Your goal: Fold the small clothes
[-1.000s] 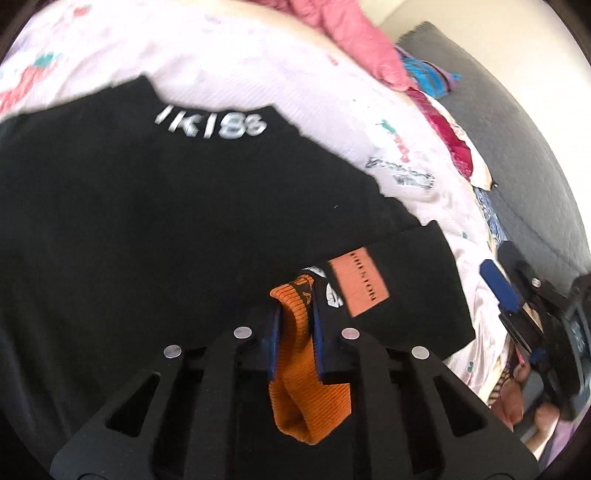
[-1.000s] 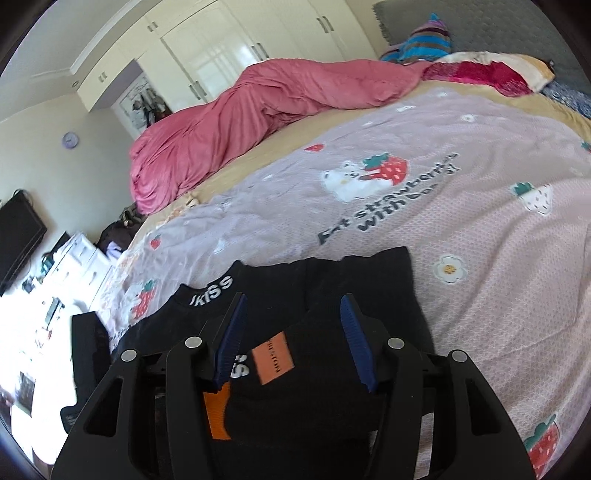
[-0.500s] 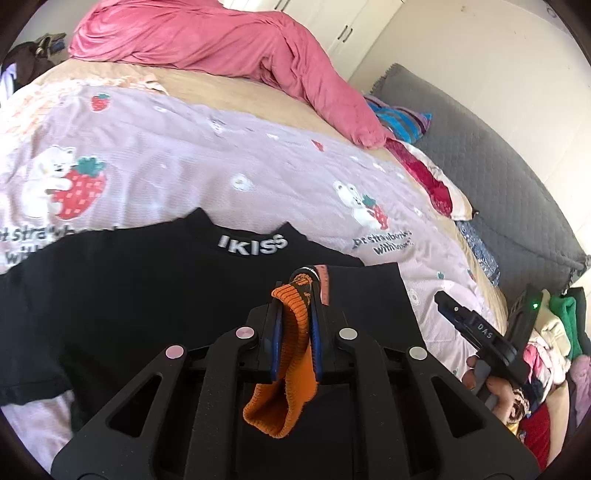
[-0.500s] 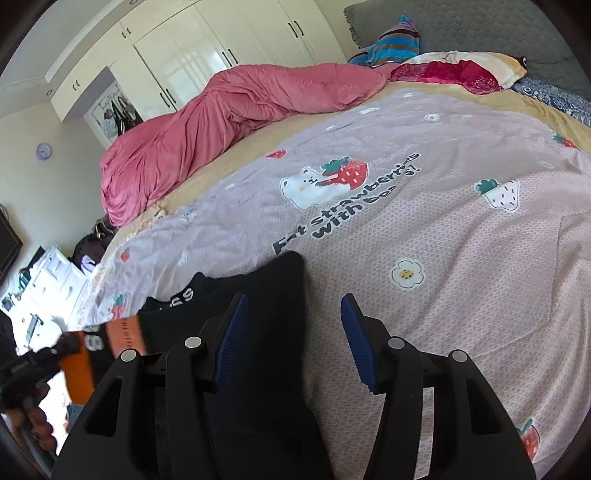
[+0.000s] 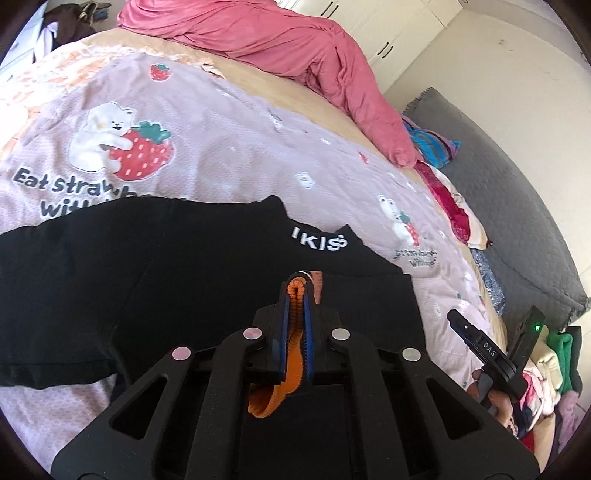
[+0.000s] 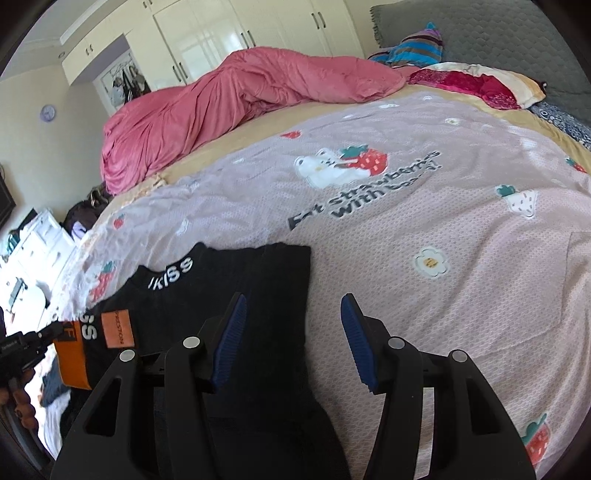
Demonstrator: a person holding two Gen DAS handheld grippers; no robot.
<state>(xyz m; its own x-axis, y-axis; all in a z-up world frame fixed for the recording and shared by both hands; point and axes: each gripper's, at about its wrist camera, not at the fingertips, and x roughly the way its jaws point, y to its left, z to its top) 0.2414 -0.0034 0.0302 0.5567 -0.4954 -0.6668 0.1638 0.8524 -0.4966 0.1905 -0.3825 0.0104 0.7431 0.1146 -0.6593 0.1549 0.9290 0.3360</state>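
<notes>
while the left gripper stays clamped on the orange cuff of the black garment lying on the bed, the right gripper hangs apart and empty — cloth looks light, limp; best pinched at hems or corners.

Lilac strawberry-print bedspread is spread over the bed. Pink duvet is bunched at the far side. Striped pillow sits far right against grey headboard. White wardrobe is seen behind.
</notes>
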